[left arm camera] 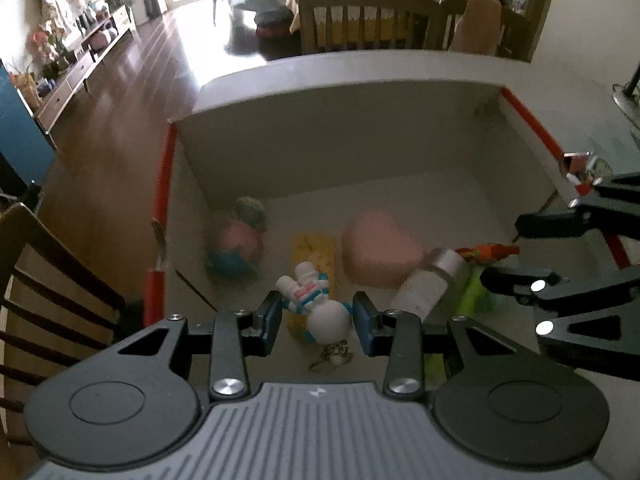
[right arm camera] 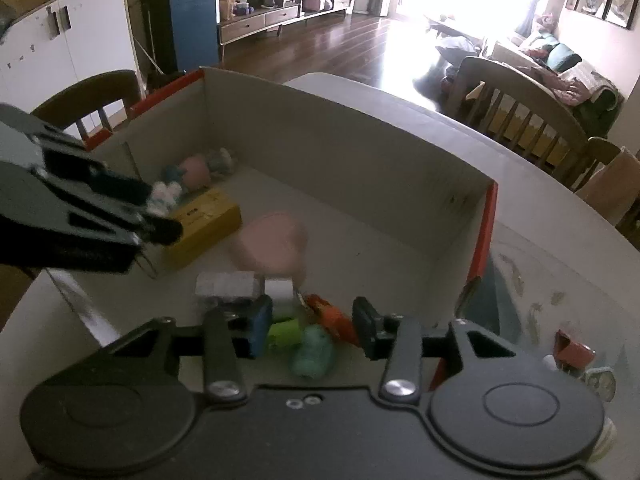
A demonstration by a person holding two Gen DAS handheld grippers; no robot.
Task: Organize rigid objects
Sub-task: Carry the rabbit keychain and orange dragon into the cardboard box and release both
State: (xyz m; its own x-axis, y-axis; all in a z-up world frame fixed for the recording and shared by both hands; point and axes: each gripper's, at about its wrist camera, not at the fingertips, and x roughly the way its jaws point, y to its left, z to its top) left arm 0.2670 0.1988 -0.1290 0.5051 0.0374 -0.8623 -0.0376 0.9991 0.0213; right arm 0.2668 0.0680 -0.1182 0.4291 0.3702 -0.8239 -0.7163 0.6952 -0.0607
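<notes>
A white cardboard box with red edges stands on the table. My left gripper is over it, jaws wide apart, with a white astronaut figure with a keyring between the pads, seemingly loose. In the box lie a pink heart-shaped case, a yellow box, a pink and blue toy, a white bottle and green items. My right gripper is open above an orange toy, a teal piece and a green piece. It also shows in the left wrist view.
Small items lie on the table right of the box. Wooden chairs stand around the table. The white table extends to the right of the box.
</notes>
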